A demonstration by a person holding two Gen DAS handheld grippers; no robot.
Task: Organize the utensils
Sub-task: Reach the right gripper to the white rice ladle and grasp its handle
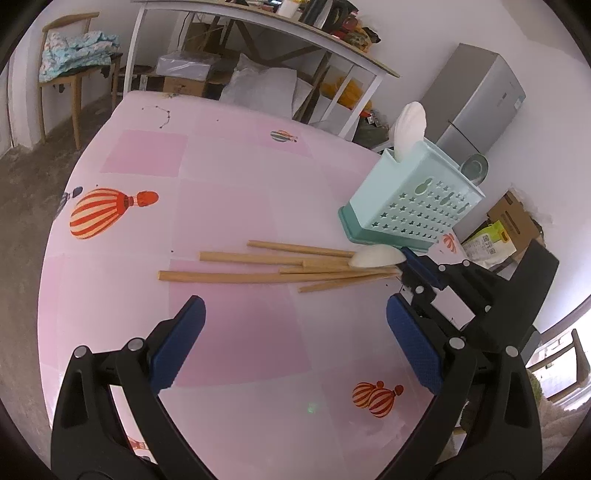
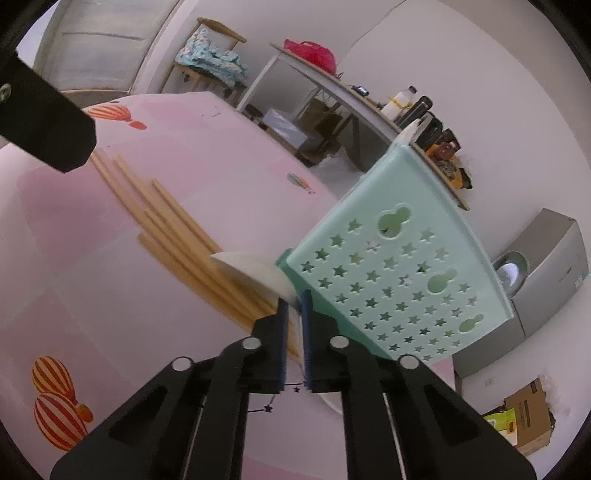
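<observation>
Several wooden chopsticks (image 1: 277,266) (image 2: 177,229) lie fanned on the pink tablecloth. A white spoon (image 1: 375,256) (image 2: 255,269) rests on their right ends, beside the mint-green star-holed utensil holder (image 1: 417,199) (image 2: 399,266). My right gripper (image 2: 293,301) (image 1: 413,264) is shut on the white spoon's handle, close against the holder's base. Another white spoon (image 1: 410,127) and a metal ladle (image 1: 474,168) (image 2: 511,271) stand in the holder. My left gripper (image 1: 293,306) hovers open above the cloth, nearer than the chopsticks, with nothing between its fingers.
The pink balloon-print tablecloth (image 1: 221,177) covers a rounded table. A grey fridge (image 1: 476,96) stands behind the holder, a white shelf (image 1: 258,33) with clutter behind the table, a wooden chair (image 1: 74,55) far left, and a cardboard box (image 1: 513,218) on the floor right.
</observation>
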